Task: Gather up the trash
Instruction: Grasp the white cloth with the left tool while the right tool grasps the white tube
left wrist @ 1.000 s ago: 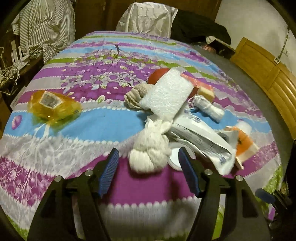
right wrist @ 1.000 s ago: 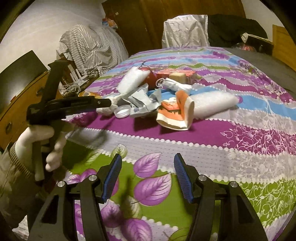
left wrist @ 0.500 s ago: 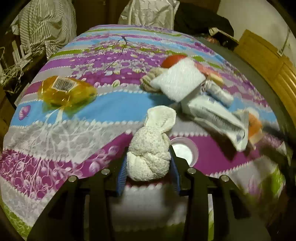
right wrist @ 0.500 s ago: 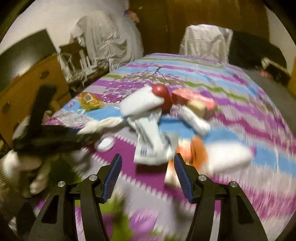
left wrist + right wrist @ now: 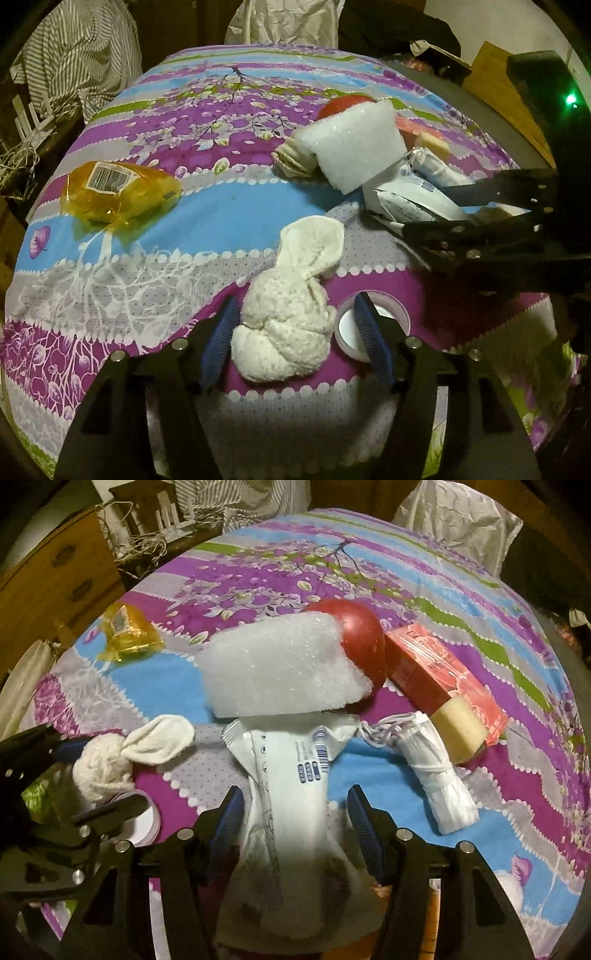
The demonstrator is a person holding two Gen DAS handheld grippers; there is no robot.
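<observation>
A white rolled sock (image 5: 284, 332) lies on the bedspread between the blue pads of my left gripper (image 5: 295, 332). The jaws are opening and the pads stand just clear of the sock. A white round lid (image 5: 347, 332) sits by the right pad. My right gripper (image 5: 295, 812) is open over a crumpled white wrapper (image 5: 291, 786), which lies between its fingers untouched. Beyond it are a white foam block (image 5: 280, 668), a red ball (image 5: 360, 638), a red box (image 5: 436, 664), a yellow sponge (image 5: 461, 734) and a rolled white bag (image 5: 439, 775). A yellow plastic bag (image 5: 118, 192) lies apart on the left.
The purple, blue and green bedspread (image 5: 184, 229) covers the whole bed. A beige sock (image 5: 295, 158) pokes out beside the foam. A wooden dresser (image 5: 55, 579) and striped cloth (image 5: 81, 55) stand left of the bed. A crinkled white bag (image 5: 461, 520) sits at its far end.
The left jaws squeezed the white sock half a second ago and have since spread off it. The right gripper swept from the bed's near corner to over the white wrapper.
</observation>
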